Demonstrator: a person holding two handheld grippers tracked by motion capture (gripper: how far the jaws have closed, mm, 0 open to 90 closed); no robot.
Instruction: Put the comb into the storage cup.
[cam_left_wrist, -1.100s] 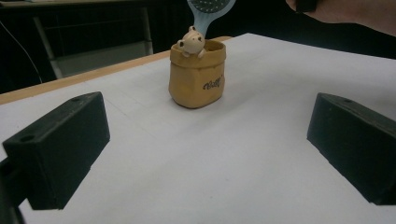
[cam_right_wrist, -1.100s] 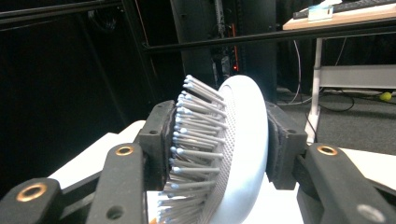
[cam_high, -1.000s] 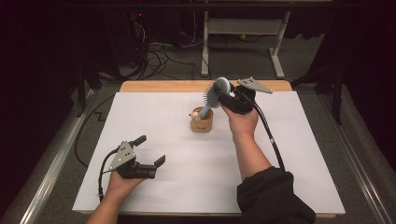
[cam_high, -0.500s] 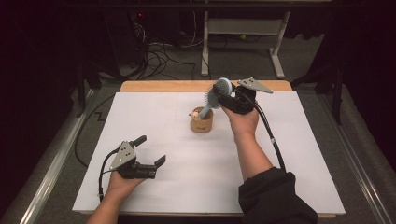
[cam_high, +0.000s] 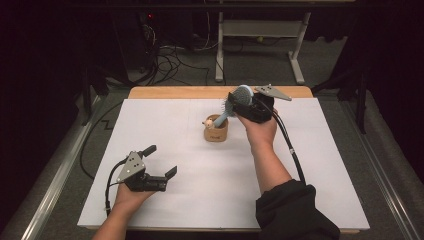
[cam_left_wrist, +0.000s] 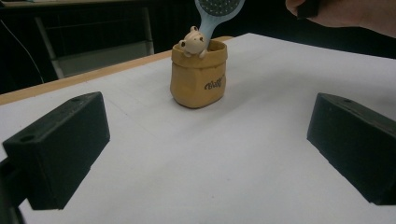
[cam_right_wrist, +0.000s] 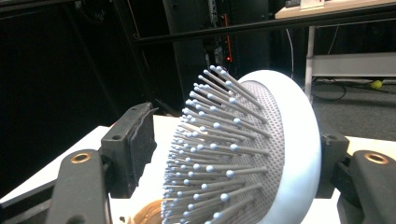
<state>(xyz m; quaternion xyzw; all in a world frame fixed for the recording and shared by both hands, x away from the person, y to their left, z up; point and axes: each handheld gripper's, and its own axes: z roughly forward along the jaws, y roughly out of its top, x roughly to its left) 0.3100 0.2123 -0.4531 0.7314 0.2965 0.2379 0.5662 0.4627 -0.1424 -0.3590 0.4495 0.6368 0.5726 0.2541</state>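
A light-blue hairbrush (cam_high: 244, 94) leans upright with its handle in a tan bag-shaped holder (cam_high: 216, 132) that has a small bear figure (cam_left_wrist: 191, 39) on its rim. My right gripper (cam_high: 237, 102) is at the brush head (cam_right_wrist: 261, 154), and its jaws have just been opening. The head sits between them, with the left pad (cam_right_wrist: 140, 135) clear of the bristles. My left gripper (cam_high: 161, 160) rests low on the white sheet at the front left. It is open and holds nothing (cam_left_wrist: 205, 154), and it faces the holder (cam_left_wrist: 198, 81).
A white sheet (cam_high: 200, 200) covers the table, with a wooden strip (cam_high: 175, 92) showing at the far edge. Behind the table are a metal stand (cam_high: 260, 30) and cables on the floor (cam_high: 170, 60). Metal rails run along both sides.
Both hands, the brush and the holder stay where they were in the high view. No clear difference shows at this size.
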